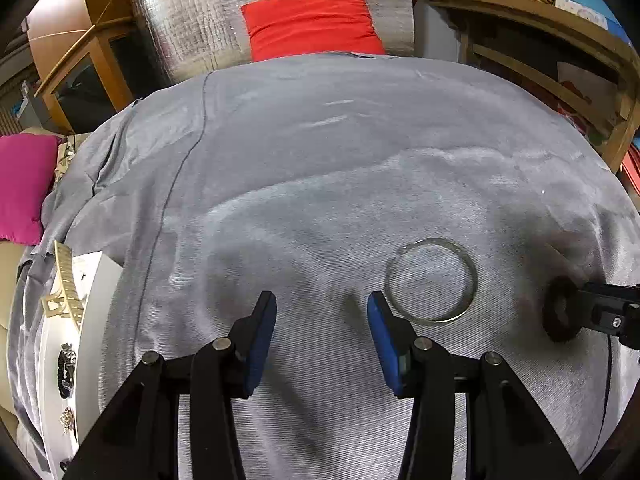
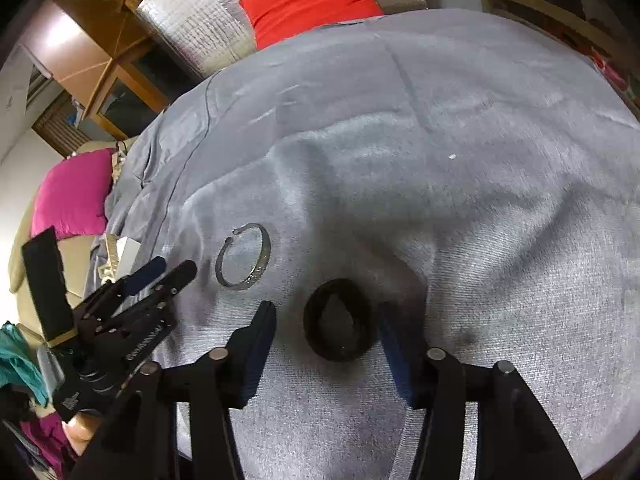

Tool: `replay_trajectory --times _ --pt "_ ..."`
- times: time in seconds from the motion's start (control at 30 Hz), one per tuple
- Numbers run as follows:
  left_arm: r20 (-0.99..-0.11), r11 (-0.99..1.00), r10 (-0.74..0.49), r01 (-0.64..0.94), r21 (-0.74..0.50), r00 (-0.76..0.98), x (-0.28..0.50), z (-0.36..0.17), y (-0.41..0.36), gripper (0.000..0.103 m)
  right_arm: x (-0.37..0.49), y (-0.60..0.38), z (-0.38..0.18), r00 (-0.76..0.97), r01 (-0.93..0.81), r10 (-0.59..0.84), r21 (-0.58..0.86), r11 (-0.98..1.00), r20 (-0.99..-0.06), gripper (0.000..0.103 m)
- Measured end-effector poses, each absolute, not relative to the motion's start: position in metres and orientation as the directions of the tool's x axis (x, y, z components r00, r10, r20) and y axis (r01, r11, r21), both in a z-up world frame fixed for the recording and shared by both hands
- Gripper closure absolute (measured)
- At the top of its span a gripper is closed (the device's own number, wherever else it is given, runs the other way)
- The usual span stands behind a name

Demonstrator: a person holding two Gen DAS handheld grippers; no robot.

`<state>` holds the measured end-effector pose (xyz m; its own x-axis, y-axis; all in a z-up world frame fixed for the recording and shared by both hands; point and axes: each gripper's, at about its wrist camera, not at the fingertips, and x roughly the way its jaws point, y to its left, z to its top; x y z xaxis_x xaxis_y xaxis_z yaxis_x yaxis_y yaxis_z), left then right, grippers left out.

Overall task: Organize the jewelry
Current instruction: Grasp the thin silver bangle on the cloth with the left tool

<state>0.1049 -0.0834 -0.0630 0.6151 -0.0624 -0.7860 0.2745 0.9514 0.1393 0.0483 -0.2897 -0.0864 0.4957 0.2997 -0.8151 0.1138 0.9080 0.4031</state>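
Note:
A thin silver bangle (image 1: 473, 280) lies flat on the grey cloth (image 1: 320, 180), just right of my left gripper's right finger. My left gripper (image 1: 322, 312) hovers open over bare cloth with nothing between its blue pads. A black ring-shaped band (image 2: 311, 328) lies on the cloth between the fingers of my right gripper (image 2: 324, 320). Its jaws stand apart: the left pad is clear of the band and the right pad sits close beside it. The right wrist view also shows the bangle (image 2: 266, 252) and my left gripper (image 2: 172, 270) to the left of it.
A white tray (image 1: 100, 280) at the left edge holds a cream hair claw (image 1: 68, 280), a black bracelet (image 1: 66, 368) and a small brooch (image 1: 67, 420). A red cushion (image 1: 312, 20) lies beyond the cloth, a pink cushion (image 1: 24, 184) at left. Wooden shelves (image 1: 560, 60) stand at right.

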Motion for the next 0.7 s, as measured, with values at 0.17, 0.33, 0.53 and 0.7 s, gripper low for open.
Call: replay_trajectory --times 0.17,0.33,0.53,0.7 --pt "-0.782 0.955 -0.062 0.264 0.133 0.62 0.105 -0.059 -0.077 0.055 0.05 -0.272 -0.088 0.48 0.069 0.254 0.325 0.943 -0.839 0.044" --pt "-0.783 0.955 -0.074 0.269 0.123 0.618 0.107 -0.06 -0.08 0.054 0.047 -0.25 -0.096 0.467 -0.021 0.119 0.124 0.992 -0.876 0.077" --pt "-0.79 0.952 -0.123 0.295 0.076 0.6 0.111 -0.06 -0.086 0.053 0.041 -0.255 -0.087 0.507 -0.016 0.093 0.098 0.995 -0.857 0.095" --pt "-0.784 0.947 -0.169 0.319 0.039 0.597 0.111 -0.06 -0.094 0.037 0.033 -0.278 -0.066 0.583 0.036 0.128 0.183 0.982 -0.803 0.095"
